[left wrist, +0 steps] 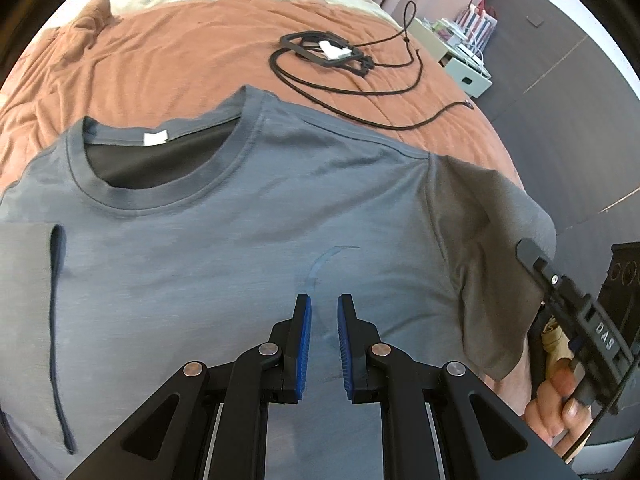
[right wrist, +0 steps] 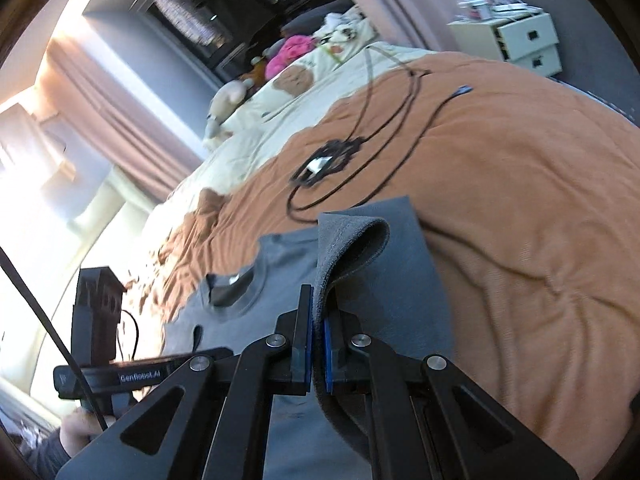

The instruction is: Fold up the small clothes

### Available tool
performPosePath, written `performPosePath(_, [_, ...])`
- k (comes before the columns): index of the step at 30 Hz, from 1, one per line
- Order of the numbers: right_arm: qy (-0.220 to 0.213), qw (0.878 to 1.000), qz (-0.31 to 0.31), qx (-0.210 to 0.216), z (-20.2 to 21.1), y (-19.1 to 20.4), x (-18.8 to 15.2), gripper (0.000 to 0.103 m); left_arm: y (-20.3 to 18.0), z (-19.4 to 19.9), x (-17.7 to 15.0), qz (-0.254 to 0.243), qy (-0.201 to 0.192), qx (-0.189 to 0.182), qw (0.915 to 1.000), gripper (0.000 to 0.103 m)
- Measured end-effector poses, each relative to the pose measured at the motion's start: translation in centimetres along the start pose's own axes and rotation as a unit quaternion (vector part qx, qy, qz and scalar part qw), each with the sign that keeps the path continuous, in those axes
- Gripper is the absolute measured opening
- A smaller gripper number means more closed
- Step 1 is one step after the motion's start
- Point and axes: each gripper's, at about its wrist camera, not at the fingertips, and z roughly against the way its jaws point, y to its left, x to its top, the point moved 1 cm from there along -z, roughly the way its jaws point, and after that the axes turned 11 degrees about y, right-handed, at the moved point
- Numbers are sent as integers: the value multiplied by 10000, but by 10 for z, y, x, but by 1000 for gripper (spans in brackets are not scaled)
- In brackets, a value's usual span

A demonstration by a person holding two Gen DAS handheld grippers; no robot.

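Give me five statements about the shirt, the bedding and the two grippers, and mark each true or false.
1. The right gripper is shut on the sleeve of the grey T-shirt. True.
2. The left gripper clamps the collar. False: nothing is visibly pinched between its fingers; the collar lies further off.
3. The T-shirt lies on an orange blanket. True.
4. A black cable lies on the blanket beyond the shirt. True.
5. The shirt lies back side up. False: the neck opening and its white label show.

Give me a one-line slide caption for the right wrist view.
Right hand-held gripper shut on the sleeve of a grey T-shirt, lifting it over an orange blanket.
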Motion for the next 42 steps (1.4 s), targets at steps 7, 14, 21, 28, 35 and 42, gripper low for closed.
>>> performPosePath(7, [158, 9997, 144, 132, -21, 13, 12, 1, 14, 8, 1, 106, -28, 11, 9999, 14])
performPosePath(14, [449, 9986, 108, 271, -43, 19, 13, 72, 25, 20, 0, 142, -40, -36, 9999, 25])
performPosePath(21, [191, 9995, 265, -41, -15, 7, 23, 75, 24, 22, 4, 141, -201, -83, 9997, 50])
performPosePath(28, [126, 9984, -79, -552, -2, -36, 42, 75, 14, 4, 14, 111, -252, -93, 9996, 50])
performPosePath(35, [208, 9952, -343, -890, -12, -52, 52, 75, -1, -26, 32, 53, -226, -68, 9997, 50])
performPosePath(42, [284, 9937, -617, -891, -22, -61, 56, 65, -10, -63, 47, 71, -148, -62, 9998, 50])
